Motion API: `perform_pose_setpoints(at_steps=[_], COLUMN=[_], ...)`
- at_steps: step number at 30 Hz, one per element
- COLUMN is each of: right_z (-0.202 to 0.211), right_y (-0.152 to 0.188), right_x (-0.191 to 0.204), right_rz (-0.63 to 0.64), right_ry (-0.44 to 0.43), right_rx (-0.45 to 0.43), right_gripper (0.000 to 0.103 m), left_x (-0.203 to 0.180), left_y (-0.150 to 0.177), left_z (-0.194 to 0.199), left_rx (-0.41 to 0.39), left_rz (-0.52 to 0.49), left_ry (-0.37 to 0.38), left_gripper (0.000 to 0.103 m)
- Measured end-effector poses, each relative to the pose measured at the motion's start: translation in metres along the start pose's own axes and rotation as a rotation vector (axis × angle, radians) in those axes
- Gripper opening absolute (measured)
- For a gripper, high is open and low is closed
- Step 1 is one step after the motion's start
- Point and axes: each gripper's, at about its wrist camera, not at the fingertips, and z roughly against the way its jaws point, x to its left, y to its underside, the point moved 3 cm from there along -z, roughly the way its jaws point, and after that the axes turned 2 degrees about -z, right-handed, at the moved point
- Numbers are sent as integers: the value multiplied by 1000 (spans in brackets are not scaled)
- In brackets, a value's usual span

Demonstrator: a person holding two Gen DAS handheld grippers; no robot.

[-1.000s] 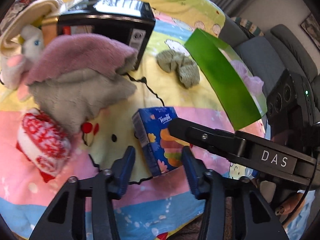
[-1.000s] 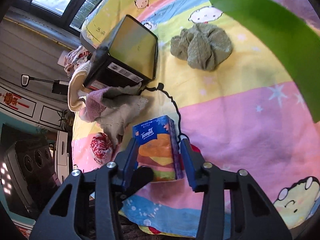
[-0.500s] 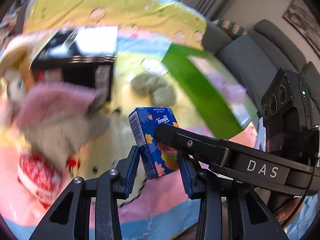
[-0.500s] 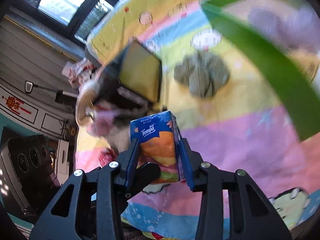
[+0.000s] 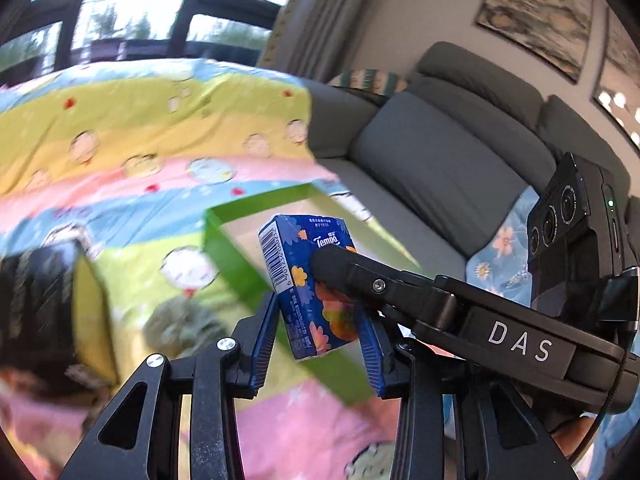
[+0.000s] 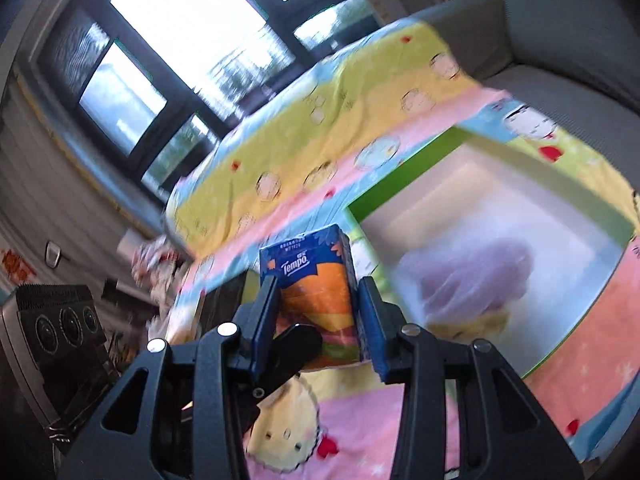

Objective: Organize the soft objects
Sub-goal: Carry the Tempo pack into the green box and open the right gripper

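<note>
A cartoon-printed blanket (image 5: 132, 128) in bands of yellow, pink and pale blue covers the whole surface; what is underneath cannot be told. On it sits a green-walled open box (image 6: 404, 184), with something pale purple and blurred lying inside. A black box (image 5: 36, 304) with a yellow-lit face lies on the blanket at the left of the left wrist view, and a crumpled grey-green cloth (image 5: 184, 324) rests between it and the green box, near both.

bright black-framed window (image 6: 192, 40) | grey sofa (image 5: 440, 152) | framed picture (image 5: 536, 12) on pale wall
</note>
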Motion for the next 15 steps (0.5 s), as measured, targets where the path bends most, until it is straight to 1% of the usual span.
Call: perform_pose_setpoints(at_steps=[4, 8, 12, 15], right_z=[6, 7, 3, 4], right_y=[-17, -29, -33, -30], right_x=[-18, -35, -56, -72], right_rz=[-37, -58, -109, -140], right_ry=[32, 90, 136, 160], right_rx=[-48, -81, -85, -80], right_gripper=[40, 40, 40, 40], left_x=[-14, -21, -26, -31], left_y=[-17, -26, -23, -18], left_z=[-25, -52, -73, -88], left_rx=[-3, 19, 66, 99], left_rz=[-44, -52, -59, -63], left_ry=[47, 105, 144, 161], left_gripper=[39, 39, 39, 39])
